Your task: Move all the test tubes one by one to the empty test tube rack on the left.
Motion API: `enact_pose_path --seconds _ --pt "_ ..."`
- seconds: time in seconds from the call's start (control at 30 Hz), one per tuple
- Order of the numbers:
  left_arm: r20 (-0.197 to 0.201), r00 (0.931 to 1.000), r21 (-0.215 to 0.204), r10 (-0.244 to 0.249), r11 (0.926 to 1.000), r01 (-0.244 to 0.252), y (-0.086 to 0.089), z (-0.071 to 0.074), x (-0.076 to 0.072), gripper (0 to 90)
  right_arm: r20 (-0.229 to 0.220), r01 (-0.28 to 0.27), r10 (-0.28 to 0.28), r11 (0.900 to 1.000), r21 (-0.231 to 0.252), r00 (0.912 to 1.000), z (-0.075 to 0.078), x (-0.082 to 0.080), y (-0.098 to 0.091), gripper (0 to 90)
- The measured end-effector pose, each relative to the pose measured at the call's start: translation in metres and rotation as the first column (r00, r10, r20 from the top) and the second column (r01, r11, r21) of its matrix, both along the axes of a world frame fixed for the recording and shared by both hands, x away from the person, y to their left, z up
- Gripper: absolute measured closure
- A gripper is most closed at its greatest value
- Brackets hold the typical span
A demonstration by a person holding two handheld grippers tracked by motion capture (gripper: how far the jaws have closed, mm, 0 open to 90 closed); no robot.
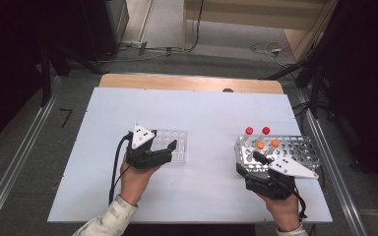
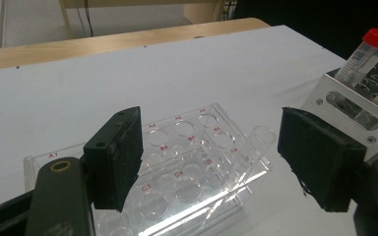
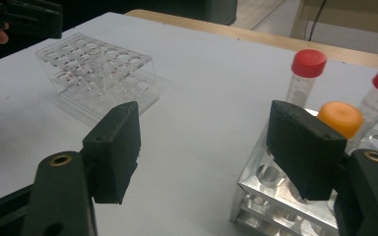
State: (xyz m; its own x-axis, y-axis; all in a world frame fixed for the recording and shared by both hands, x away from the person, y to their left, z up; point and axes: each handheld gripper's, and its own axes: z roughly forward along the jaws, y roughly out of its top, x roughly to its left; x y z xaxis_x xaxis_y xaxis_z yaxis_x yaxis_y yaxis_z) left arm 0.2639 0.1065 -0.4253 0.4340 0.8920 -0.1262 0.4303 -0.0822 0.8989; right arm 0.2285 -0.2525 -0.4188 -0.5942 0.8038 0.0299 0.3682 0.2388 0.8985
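Between the left tool's [image 2: 209,162] wide-open, empty jaws, a clear rack [image 2: 177,167] shows red labels A1, C3.

The left tongs [image 1: 162,147] rest low over the tabletop [image 1: 202,113] left of its middle, held in the left hand [image 1: 137,178], jaws spread wide with nothing between them. The right tongs [image 1: 251,158] sit toward the tabletop's right edge, gripped by the right hand [image 1: 281,206], jaws likewise parted and empty. Both forearms enter from the tabletop's near edge; a pale sleeve [image 1: 109,220] covers the left one.
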Motion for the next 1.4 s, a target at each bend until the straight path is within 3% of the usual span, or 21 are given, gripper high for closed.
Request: enact_pose_path --seconds 0.23,0.5,0.57,0.9,1.4 --pt "-0.002 1.0 -0.004 0.0 1.0 0.0 0.001 -0.001 0.0 25.8 -0.003 0.043 -0.043 0.9991 0.002 0.9991 -0.004 0.001 -0.011 27.9" --pt "-0.004 0.9999 0.002 0.012 0.9999 -0.012 0.001 -0.002 0.001 24.4 -0.027 0.087 -0.087 0.9961 0.014 0.9959 -0.021 0.013 -0.017 30.3" --pt "-0.004 0.9999 0.004 0.017 0.9999 -0.017 0.001 -0.002 0.001 23.6 -0.044 0.095 -0.094 0.9948 0.035 0.9946 -0.025 0.015 -0.019 33.5" --pt "0.001 0.9998 0.002 0.019 0.9998 -0.019 0.001 -0.001 0.0 22.5 -0.042 0.117 -0.115 0.9928 0.028 0.9924 -0.034 0.018 -0.02 51.6" --pt "-0.001 0.9999 0.006 0.011 0.9999 -0.011 0.0 -0.002 0.0 23.2 -0.039 0.14 -0.139 0.99 0.019 0.9896 -0.042 0.025 -0.021 66.4"
